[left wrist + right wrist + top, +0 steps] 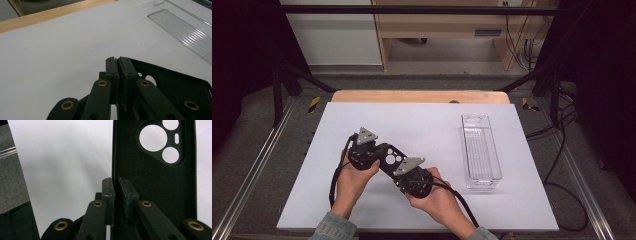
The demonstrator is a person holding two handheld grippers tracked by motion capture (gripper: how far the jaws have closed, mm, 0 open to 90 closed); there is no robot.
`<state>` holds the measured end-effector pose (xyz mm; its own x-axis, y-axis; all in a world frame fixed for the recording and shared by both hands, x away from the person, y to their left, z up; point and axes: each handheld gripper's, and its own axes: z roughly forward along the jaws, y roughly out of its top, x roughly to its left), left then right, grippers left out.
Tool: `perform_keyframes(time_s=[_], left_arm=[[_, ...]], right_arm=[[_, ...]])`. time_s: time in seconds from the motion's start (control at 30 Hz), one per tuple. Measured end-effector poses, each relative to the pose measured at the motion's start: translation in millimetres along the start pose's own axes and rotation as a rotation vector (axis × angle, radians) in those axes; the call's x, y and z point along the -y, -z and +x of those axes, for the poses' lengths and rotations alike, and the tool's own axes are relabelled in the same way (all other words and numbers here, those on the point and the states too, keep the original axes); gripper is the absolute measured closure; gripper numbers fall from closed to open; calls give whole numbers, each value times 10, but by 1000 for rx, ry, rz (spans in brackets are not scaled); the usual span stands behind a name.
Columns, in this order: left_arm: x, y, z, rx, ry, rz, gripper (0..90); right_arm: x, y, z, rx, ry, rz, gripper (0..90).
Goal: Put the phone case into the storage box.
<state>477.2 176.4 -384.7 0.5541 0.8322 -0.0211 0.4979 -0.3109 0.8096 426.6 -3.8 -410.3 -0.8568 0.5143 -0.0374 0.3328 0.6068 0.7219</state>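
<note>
left gripper (371,150) and right gripper (404,172), jaws both clamped on black phone case (389,159), clear tray (481,150) well apart, white mat (422,125) around

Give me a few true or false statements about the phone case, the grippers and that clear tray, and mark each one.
1. Both grippers hold the black phone case above the white table. True.
2. The clear tray holds the case. False: the tray is empty and the case is held to its left.
3. The left gripper is clamped on an edge of the case. True.
4. The right gripper hangs open, away from the case. False: its jaws pinch the case's side wall.
5. The case has round camera cutouts. True.
</note>
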Motion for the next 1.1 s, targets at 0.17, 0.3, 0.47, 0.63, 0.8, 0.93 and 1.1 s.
perform_keyframes(time_s=[0.17,0.3,0.47,0.63,0.8,0.93,1.1], left_arm=[[3,-11,-4,-3,0,9,864],[3,-23,-16,-7,3,17,864],[0,-36,-33,-4,1,26,864],[0,-52,-36,-6,10,35,863],[-7,-62,-31,-12,17,50,863],[-14,-64,-43,-9,20,53,863],[-22,-55,-49,-9,16,53,862]], right_arm=[[-1,-14,11,1,5,19,836],[-9,-23,27,5,8,23,826],[-17,-42,38,17,4,31,834],[-17,-59,32,20,9,45,847],[-24,-85,36,23,3,44,838],[-28,-100,34,24,2,47,848],[-27,-115,31,26,6,56,867]])
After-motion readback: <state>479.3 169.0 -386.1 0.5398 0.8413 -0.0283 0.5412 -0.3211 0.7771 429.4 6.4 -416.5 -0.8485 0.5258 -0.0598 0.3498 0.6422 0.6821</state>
